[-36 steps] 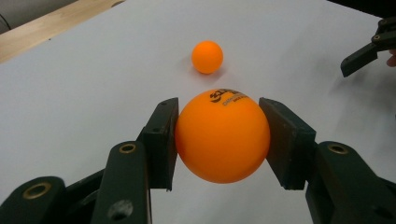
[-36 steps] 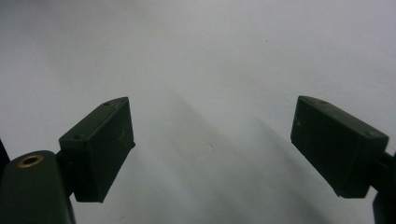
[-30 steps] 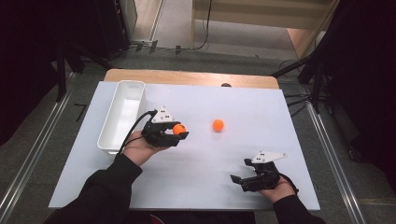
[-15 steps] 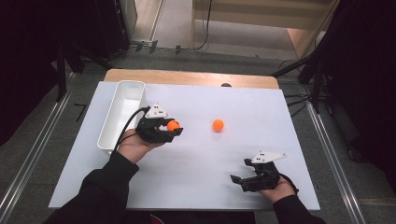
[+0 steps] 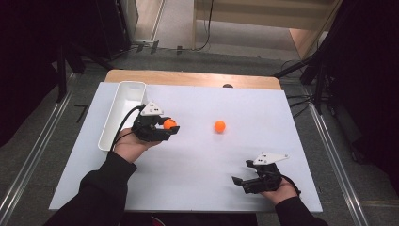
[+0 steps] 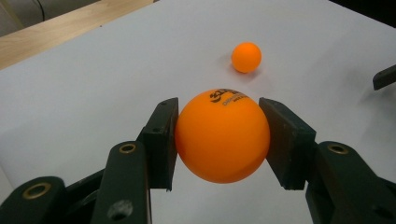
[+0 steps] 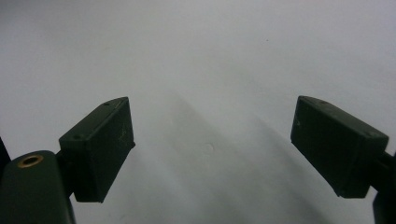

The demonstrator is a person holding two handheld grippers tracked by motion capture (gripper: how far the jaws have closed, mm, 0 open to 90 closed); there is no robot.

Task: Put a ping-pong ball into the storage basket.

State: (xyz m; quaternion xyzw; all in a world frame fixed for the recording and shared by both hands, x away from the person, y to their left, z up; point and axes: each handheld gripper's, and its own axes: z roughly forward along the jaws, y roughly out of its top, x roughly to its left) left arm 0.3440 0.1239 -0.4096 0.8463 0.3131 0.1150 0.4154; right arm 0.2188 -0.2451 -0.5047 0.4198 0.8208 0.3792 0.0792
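While the held ball is off the sheet, the work reads as follows.

Step in hand: carrying — the left gripper [image 5: 167, 128] has its jaws pressed on both sides of an orange ball [image 6: 222, 136], so the pick looks done and the transfer is under way.
Held ball, place: above the white table [image 5: 197, 188], toward its left edge, just beside the white bin [image 5: 109, 127] that lies along that edge.
Second ball: another orange ball [image 5: 219, 125] rests on the table near its middle, well apart from both grippers; the left gripper view shows it beyond the held one.
Next move, as I judge it: swing the left gripper over the bin's open top, then part the jaws so the ball drops inside — a light ball may bounce, so a low release would be safer.
Left hand pose: forearm in from the near edge, gripper roughly level, jaws pointing toward the table's middle and away from the bin.
Right gripper: the right gripper [image 5: 244, 181] sits by the near right corner, jaws spread wide with nothing between them, pointing left along the near edge.
Right hand pose: low, close to the table surface.
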